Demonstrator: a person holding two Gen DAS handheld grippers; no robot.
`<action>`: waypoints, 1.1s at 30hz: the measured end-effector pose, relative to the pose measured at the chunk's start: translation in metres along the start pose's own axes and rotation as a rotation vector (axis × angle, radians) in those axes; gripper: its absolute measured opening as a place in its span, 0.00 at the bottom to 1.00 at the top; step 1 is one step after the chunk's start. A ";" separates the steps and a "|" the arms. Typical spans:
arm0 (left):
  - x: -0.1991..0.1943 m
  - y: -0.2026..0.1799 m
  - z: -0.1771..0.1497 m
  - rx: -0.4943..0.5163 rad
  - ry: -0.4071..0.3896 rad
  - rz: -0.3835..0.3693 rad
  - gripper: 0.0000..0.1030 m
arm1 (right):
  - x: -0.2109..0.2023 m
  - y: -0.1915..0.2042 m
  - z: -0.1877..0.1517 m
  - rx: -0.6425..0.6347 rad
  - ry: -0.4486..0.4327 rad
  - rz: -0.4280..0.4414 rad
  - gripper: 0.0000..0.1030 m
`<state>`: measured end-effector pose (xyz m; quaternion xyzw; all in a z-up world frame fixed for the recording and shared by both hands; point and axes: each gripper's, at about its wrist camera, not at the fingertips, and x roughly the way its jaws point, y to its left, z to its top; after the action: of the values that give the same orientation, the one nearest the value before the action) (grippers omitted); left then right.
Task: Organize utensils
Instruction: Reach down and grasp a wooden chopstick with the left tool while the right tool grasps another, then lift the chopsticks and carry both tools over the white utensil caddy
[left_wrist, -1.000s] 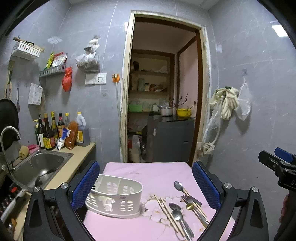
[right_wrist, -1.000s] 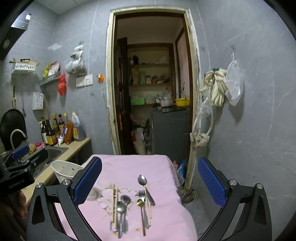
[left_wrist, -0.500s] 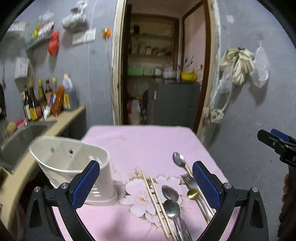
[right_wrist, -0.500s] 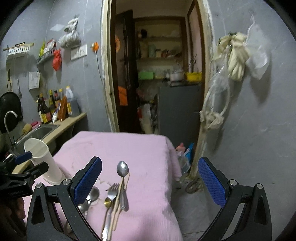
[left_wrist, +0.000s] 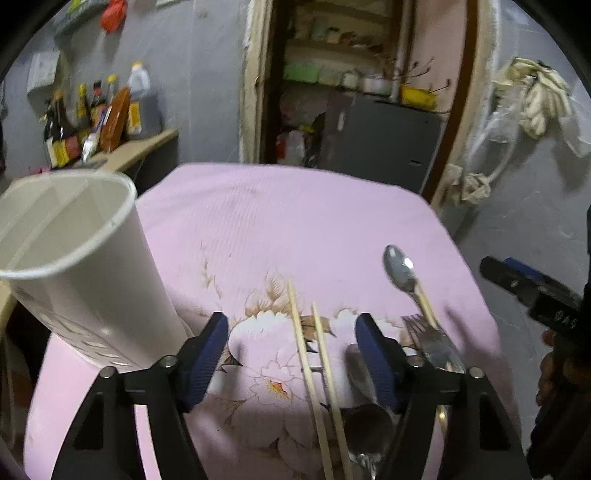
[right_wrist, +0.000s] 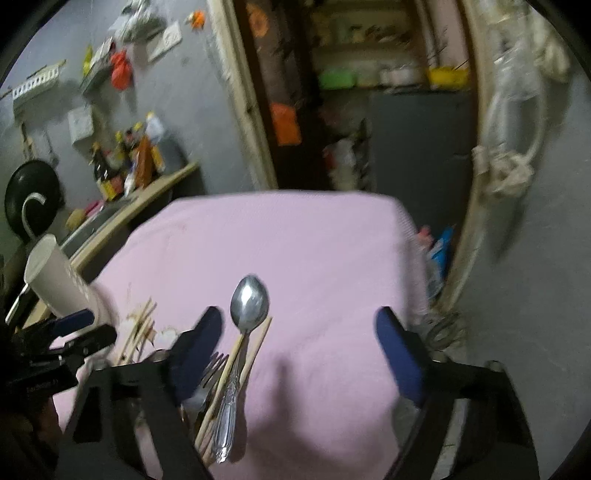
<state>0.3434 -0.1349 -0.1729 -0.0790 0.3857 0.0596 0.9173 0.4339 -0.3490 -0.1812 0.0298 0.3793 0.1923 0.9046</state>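
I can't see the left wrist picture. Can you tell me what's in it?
The open left gripper hangs low over a pair of wooden chopsticks lying on a pink flowered tablecloth. A tall white utensil holder stands to the left, and spoons and a fork lie to the right.

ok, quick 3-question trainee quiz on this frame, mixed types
1. True or false: the left tongs are shut on the chopsticks.
2. The white holder sits to which side of the chopsticks in the left wrist view? A) left B) right
3. Fill in: the right tongs are open above a ____.

Key: 1 false; 2 A; 3 spoon
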 end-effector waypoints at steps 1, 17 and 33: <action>0.005 0.000 -0.001 -0.004 0.011 0.006 0.57 | 0.008 0.000 0.000 -0.006 0.013 0.017 0.63; 0.037 0.012 0.008 -0.065 0.111 0.020 0.26 | 0.095 0.008 0.030 -0.145 0.202 0.292 0.46; 0.037 0.008 0.020 -0.062 0.187 -0.048 0.05 | 0.083 0.012 0.041 -0.230 0.239 0.408 0.02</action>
<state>0.3820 -0.1215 -0.1865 -0.1219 0.4654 0.0421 0.8756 0.5115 -0.3036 -0.2054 -0.0200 0.4451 0.4149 0.7933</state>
